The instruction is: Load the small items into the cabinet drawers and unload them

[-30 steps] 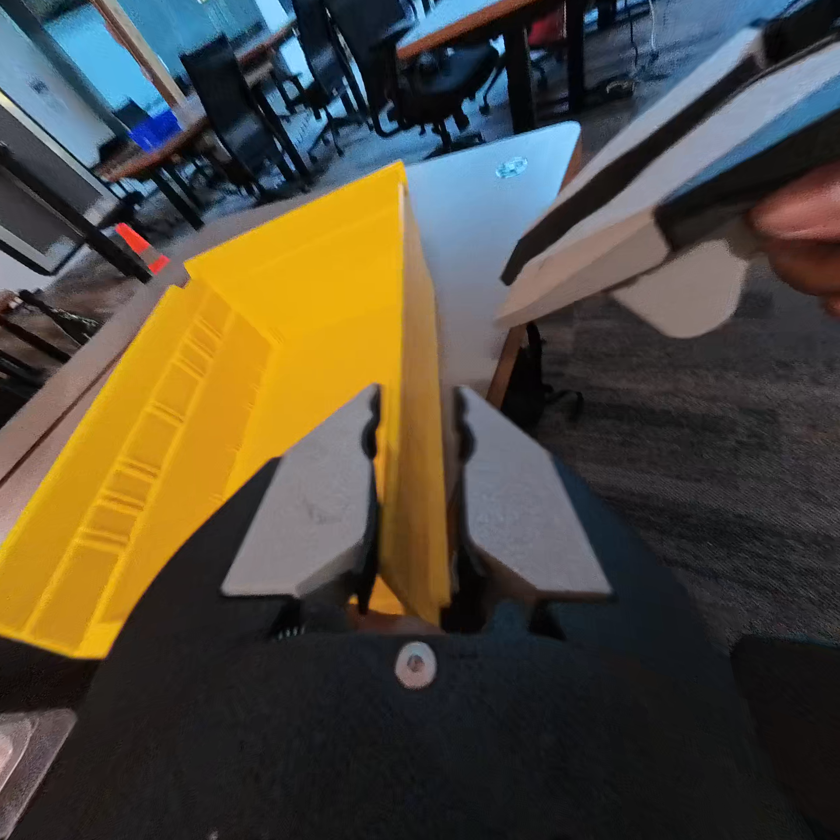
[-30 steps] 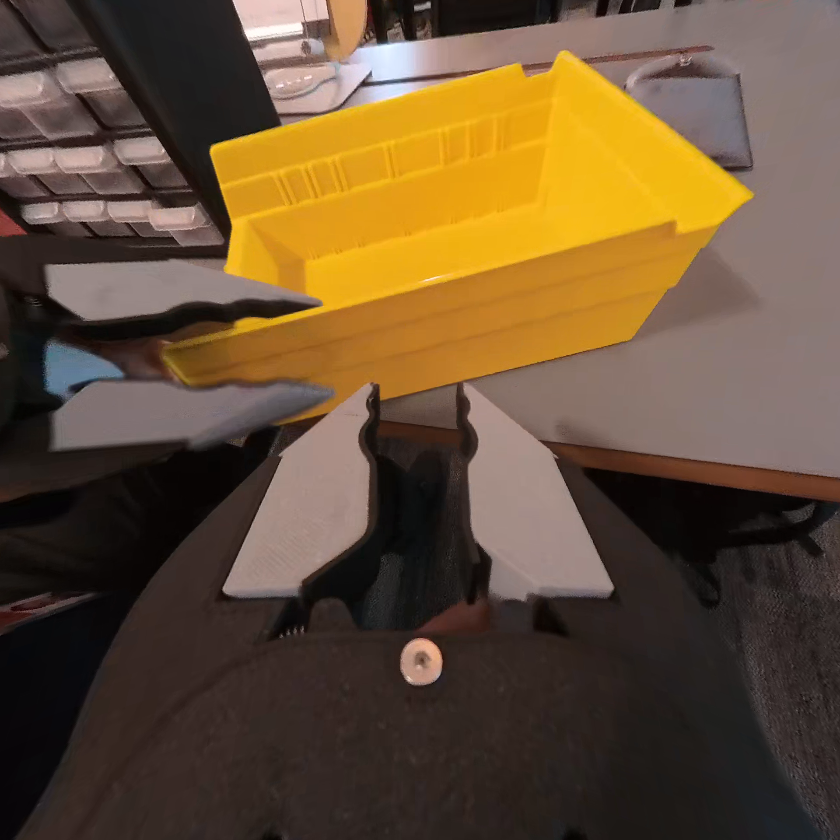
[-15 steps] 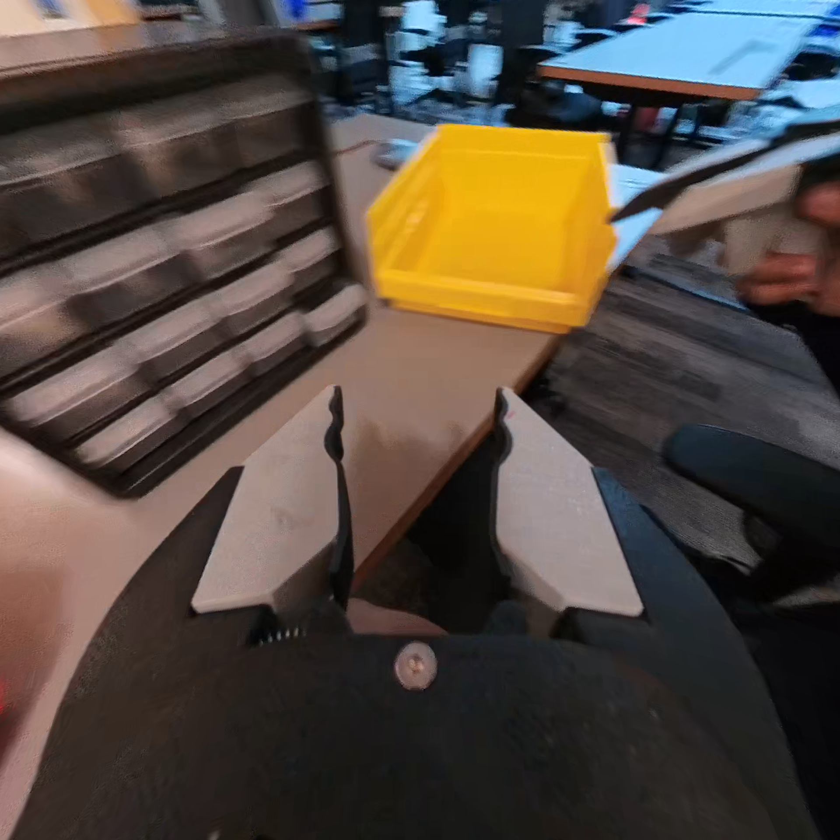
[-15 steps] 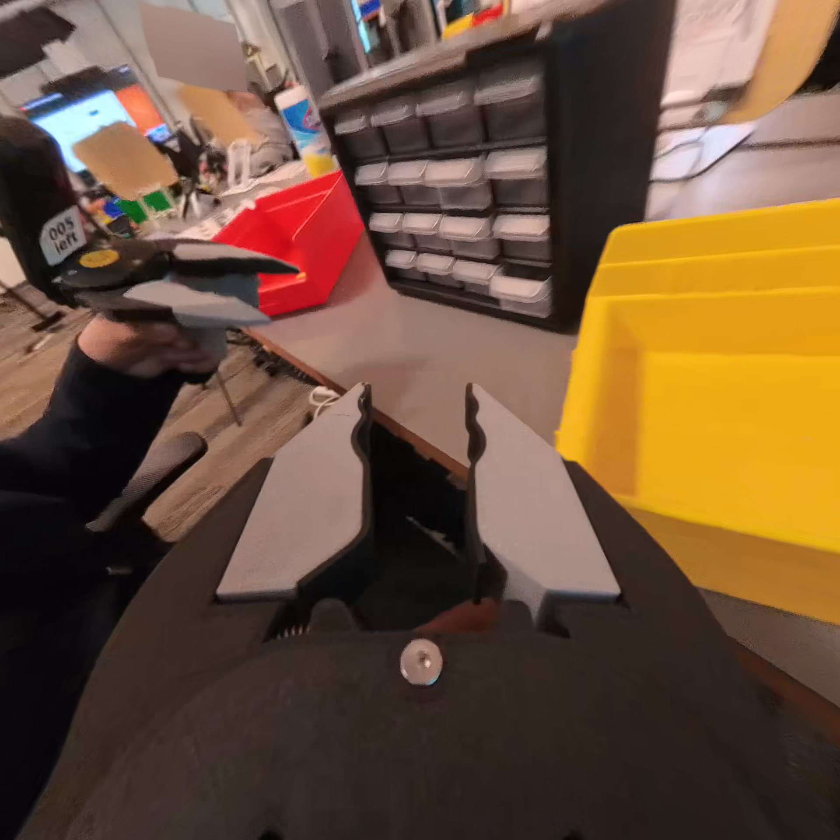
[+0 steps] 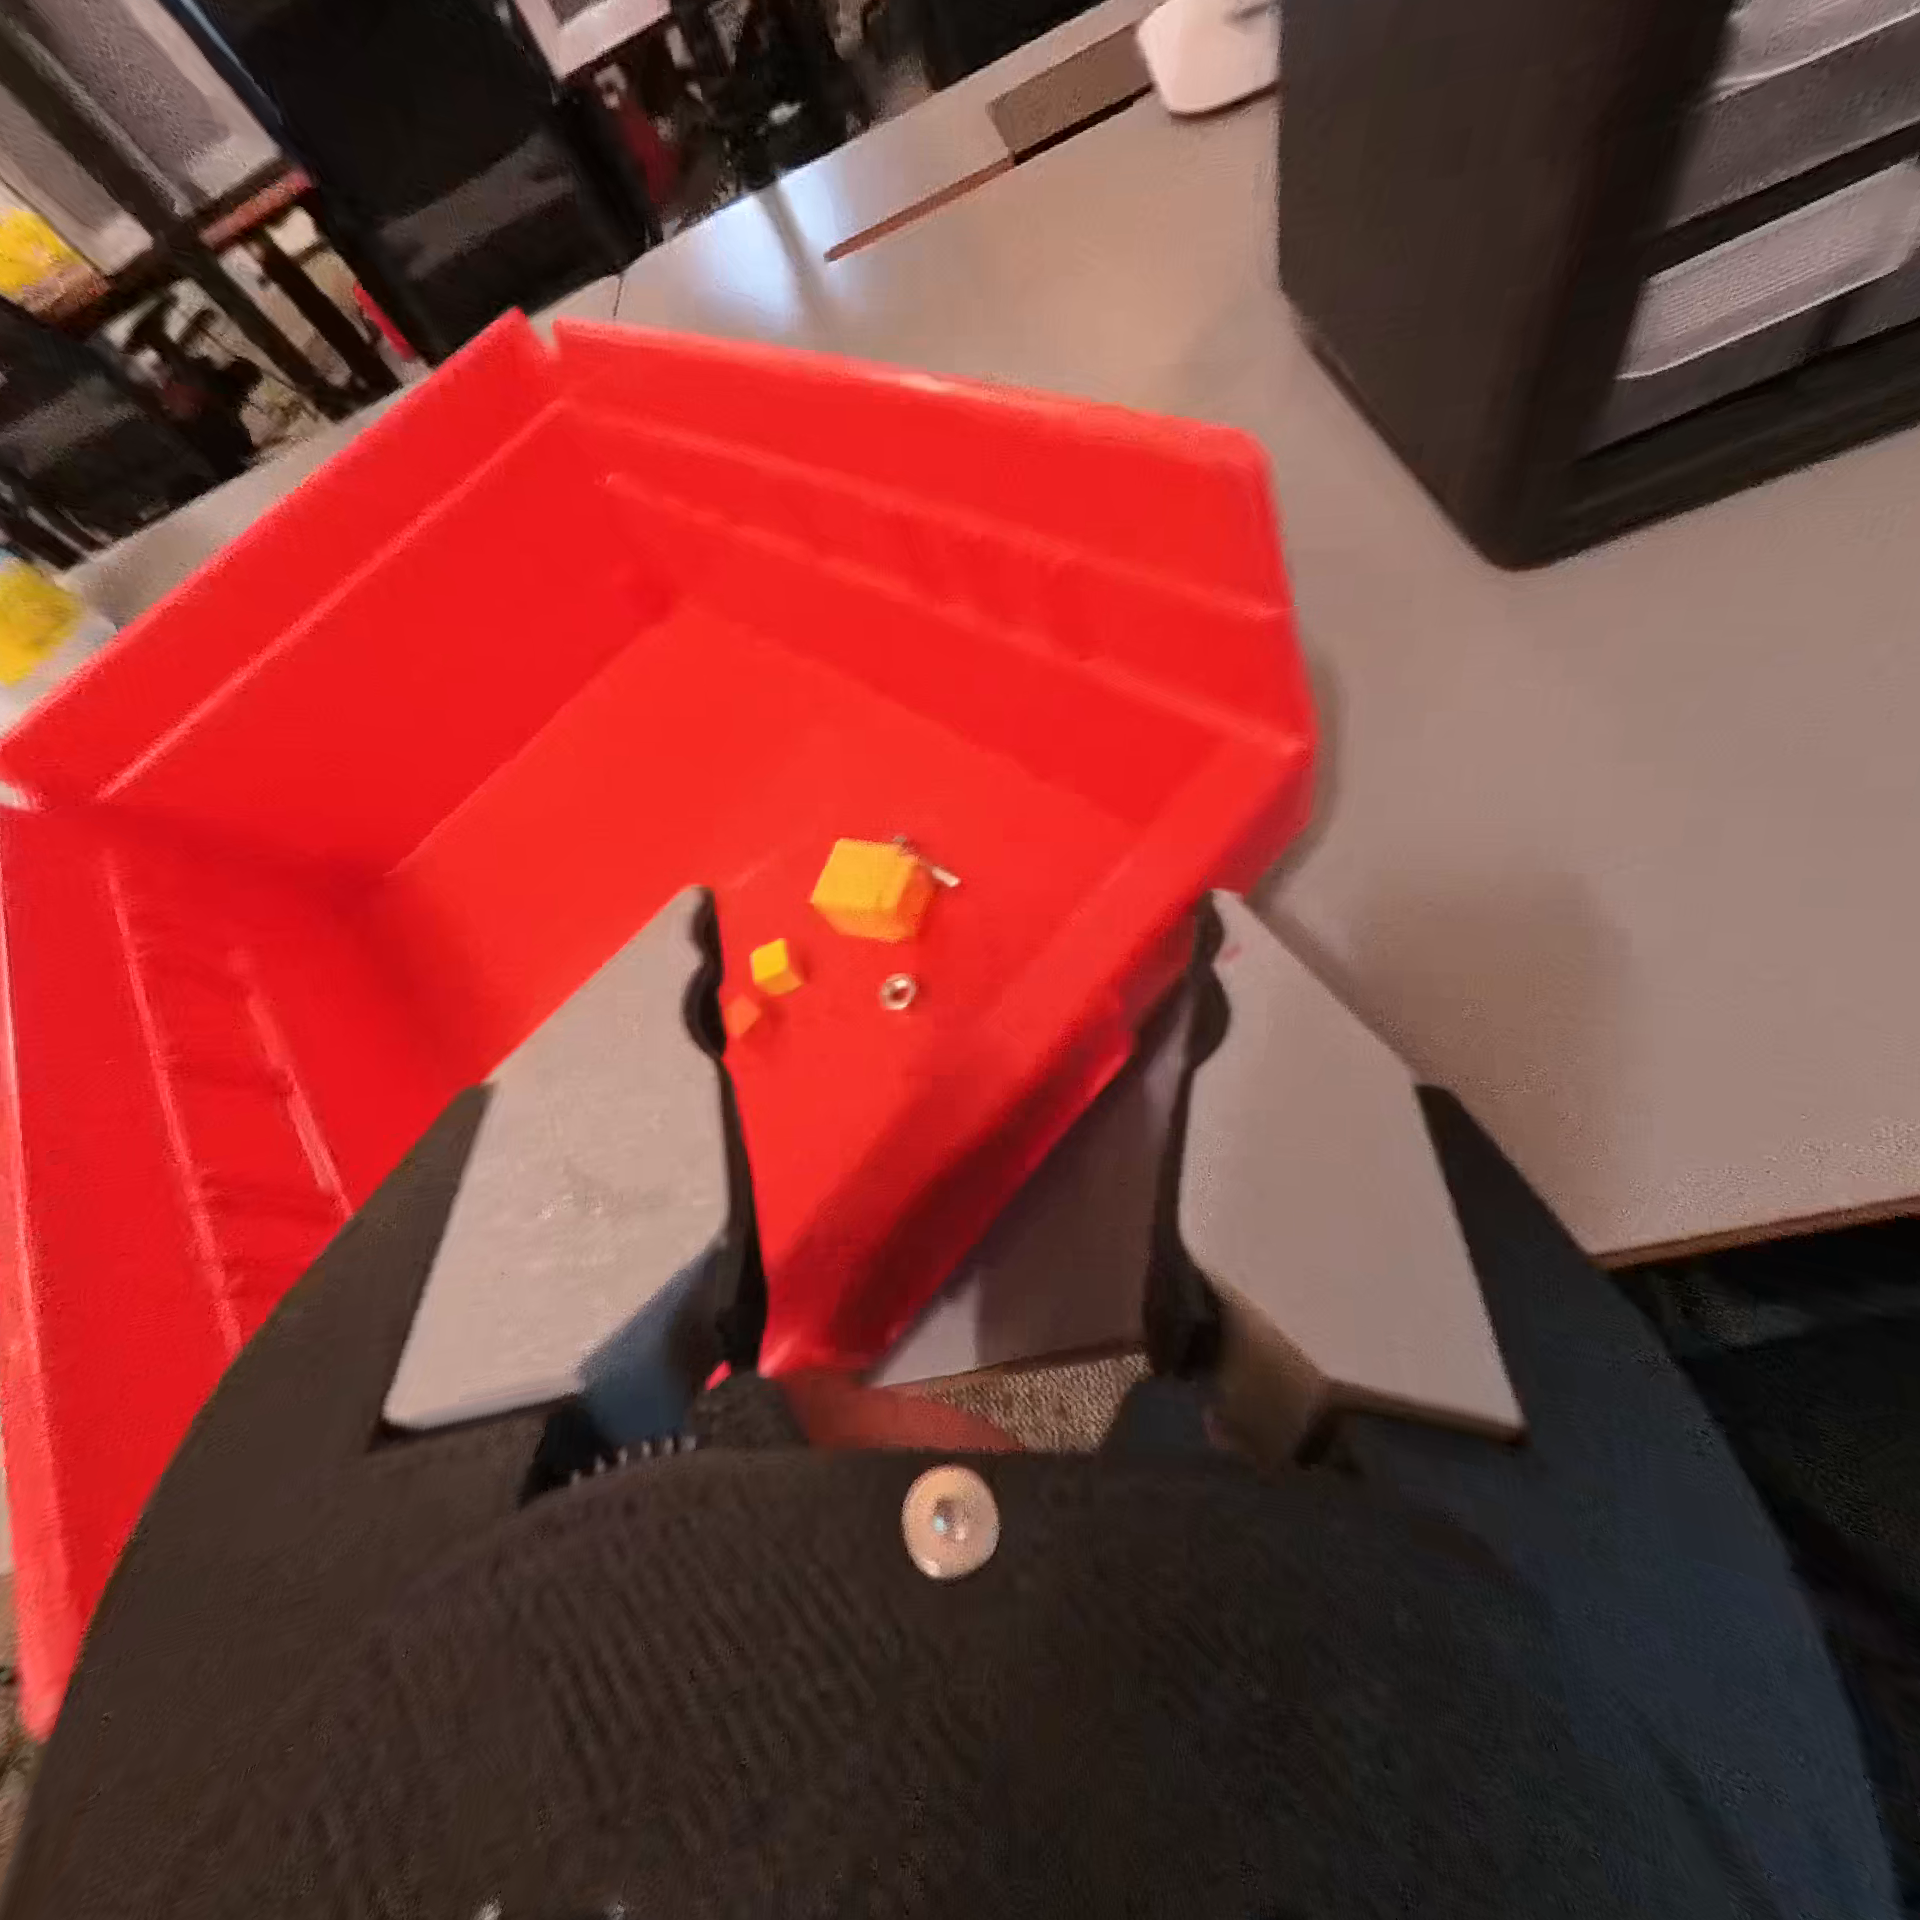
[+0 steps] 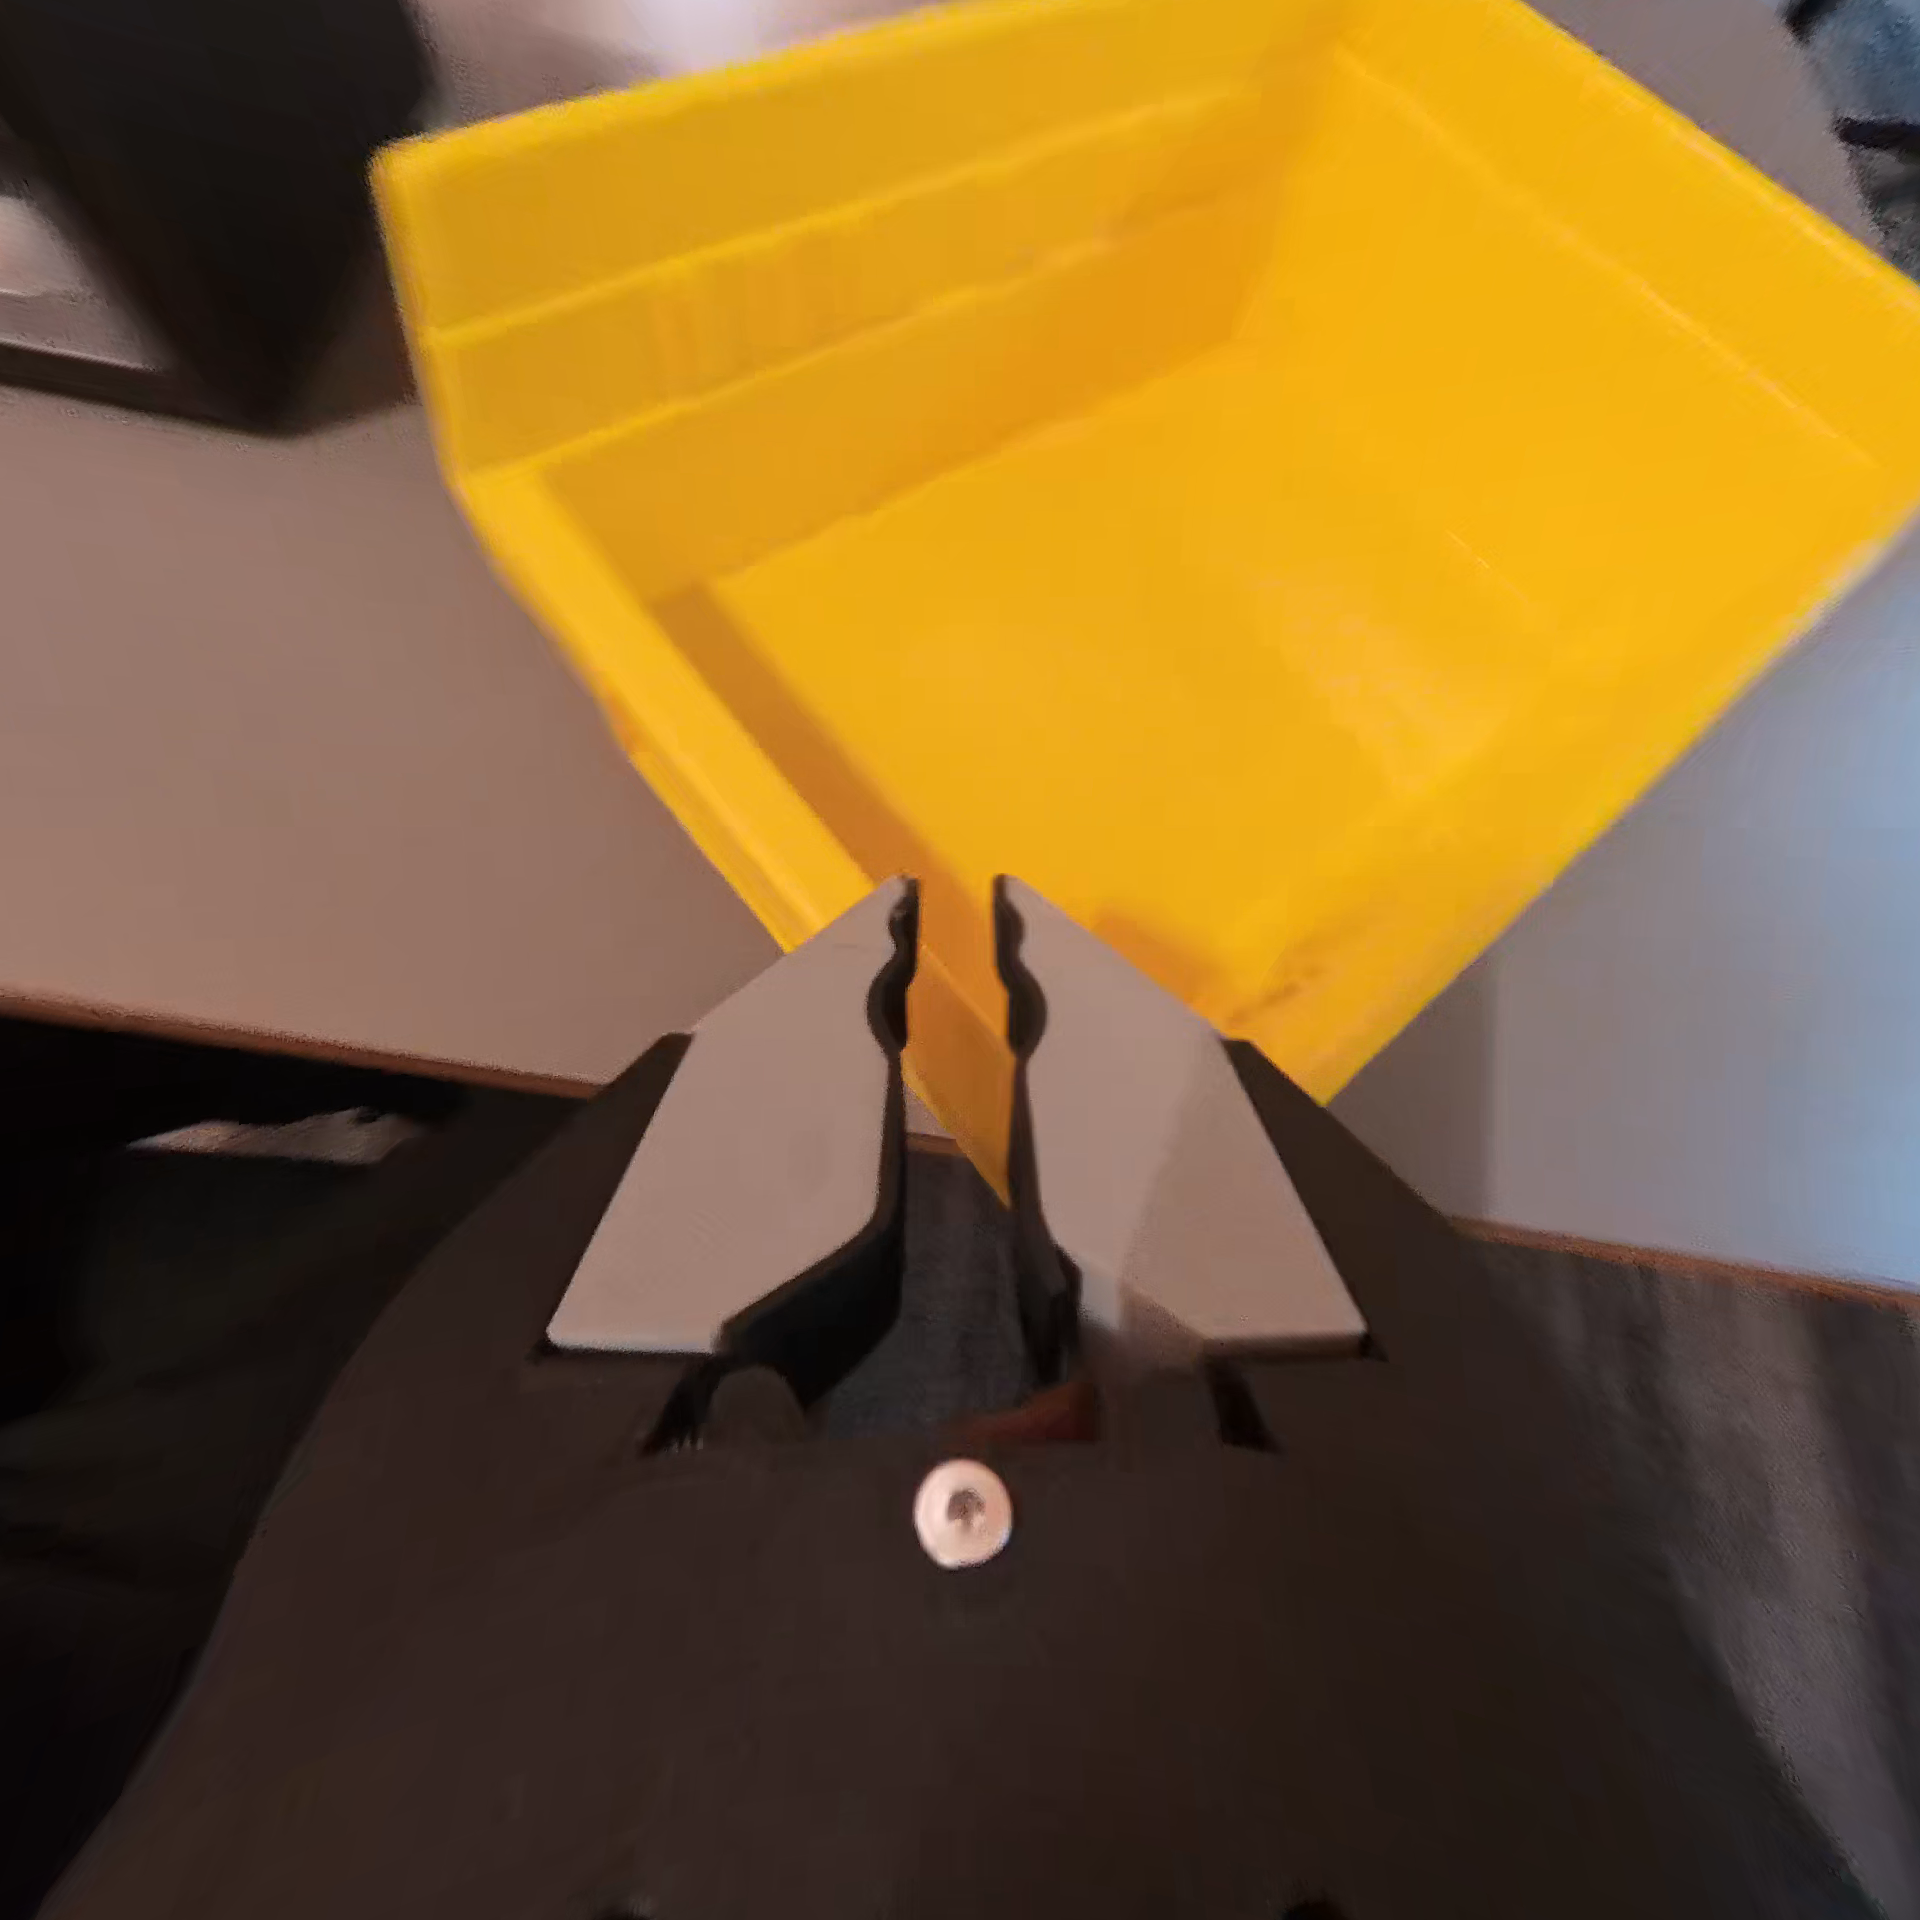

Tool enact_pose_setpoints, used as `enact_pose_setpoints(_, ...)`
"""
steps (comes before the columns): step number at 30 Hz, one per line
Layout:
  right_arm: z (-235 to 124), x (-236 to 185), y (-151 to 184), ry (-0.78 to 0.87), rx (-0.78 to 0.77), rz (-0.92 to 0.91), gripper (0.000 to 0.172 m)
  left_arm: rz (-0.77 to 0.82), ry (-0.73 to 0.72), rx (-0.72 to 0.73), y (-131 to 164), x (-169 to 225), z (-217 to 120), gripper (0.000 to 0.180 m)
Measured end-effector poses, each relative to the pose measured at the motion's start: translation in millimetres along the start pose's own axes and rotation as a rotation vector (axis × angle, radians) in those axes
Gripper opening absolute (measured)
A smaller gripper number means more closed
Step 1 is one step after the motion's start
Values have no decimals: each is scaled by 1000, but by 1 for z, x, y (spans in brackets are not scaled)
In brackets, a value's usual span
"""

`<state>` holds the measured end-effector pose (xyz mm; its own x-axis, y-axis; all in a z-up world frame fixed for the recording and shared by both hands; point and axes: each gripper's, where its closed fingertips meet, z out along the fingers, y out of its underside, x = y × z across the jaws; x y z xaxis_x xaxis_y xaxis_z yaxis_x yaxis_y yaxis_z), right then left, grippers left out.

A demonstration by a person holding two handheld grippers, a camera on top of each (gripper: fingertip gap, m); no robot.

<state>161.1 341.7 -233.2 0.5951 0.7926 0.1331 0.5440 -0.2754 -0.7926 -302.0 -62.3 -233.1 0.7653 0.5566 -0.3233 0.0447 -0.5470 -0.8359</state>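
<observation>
Since the earlier pictures, the left gripper point(image 5: 956, 935) has been swung away from the yellow bin and is now held over a red bin point(image 5: 727, 540), and its fingers have been spread wide. Nothing is held between them. On the floor of the red bin, between the two fingers, the small items are seen: a big yellow cube point(image 5: 871, 889), a small yellow cube point(image 5: 775, 966), a tiny orange cube point(image 5: 742, 1015) right by the left finger, and a shiny metal nut point(image 5: 897, 992). A little metal piece point(image 5: 940, 875) pokes out from behind the big cube. The red bin is set on the grey bench point(image 5: 1558, 831), and the black cabinet point(image 5: 1558, 260) with its clear drawers is seen far off on the right.

The right gripper point(image 6: 956, 935) has been brought close to the near corner of the yellow bin point(image 6: 1143, 623). Its fingers are almost closed, with only a thin gap left. The bin's corner edge is seen in that gap, but whether it is pinched cannot be told, as the picture is blurry.
</observation>
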Motion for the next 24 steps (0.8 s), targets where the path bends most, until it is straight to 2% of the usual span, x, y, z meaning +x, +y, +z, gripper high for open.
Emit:
enact_pose_setpoints(1, 3, 17, 5, 59, -21, 16, 21, -35, 20, -19, 5, -5, 1, 97)
enact_pose_setpoints(2, 3, 29, 9, 111, -29, 34, 20, -82, 49, -47, 11, -9, 2, 101)
enact_pose_setpoints(3, 1, 33, 10, 131, -15, 52, 22, -116, 77, -71, 15, -11, 1, 102)
enact_pose_setpoints(4, -2, 28, 7, 108, 22, 66, 31, -138, 83, -82, 17, -15, -1, 104)
enact_pose_setpoints(5, -5, 16, 1, 55, 74, 79, 37, -158, 82, -75, 16, -18, -5, 104)
enact_pose_setpoints(6, -9, 1, -6, -8, 127, 86, 42, -187, 93, -47, 11, -17, -9, 96)
enact_pose_setpoints(8, -15, -24, -19, -88, 200, 78, 59, -230, 174, 25, -7, 3, -16, 92)
enact_pose_setpoints(10, -16, -50, -33, -154, 241, 66, 68, -232, 236, 68, -25, 28, -17, 93)
enact_pose_setpoints(13, 0, -85, -51, -202, 246, 41, 76, -174, 184, 123, -51, 47, -3, 94)
enact_pose_setpoints(15, 22, -88, -59, -129, 220, 33, 76, -162, 121, 149, -63, 48, 12, 82)
enact_pose_setpoints(17, 43, -87, -62, -75, 181, 42, 75, -123, 65, 112, -62, 45, 29, 63)
enact_pose_setpoints(19, 58, -84, -59, -45, 135, 35, 54, -75, 3, 84, -55, 36, 39, 43)
enact_pose_setpoints(20, 64, -82, -55, -34, 117, 19, 29, -70, 15, 100, -56, 36, 40, 33)
enact_pose_setpoints(21, 67, -77, -54, -17, 116, -1, 12, -66, 32, 97, -55, 35, 39, 33)
enact_pose_setpoints(24, 65, -77, -53, -108, 154, -89, 13, -24, 100, 98, -49, 29, 34, 33)
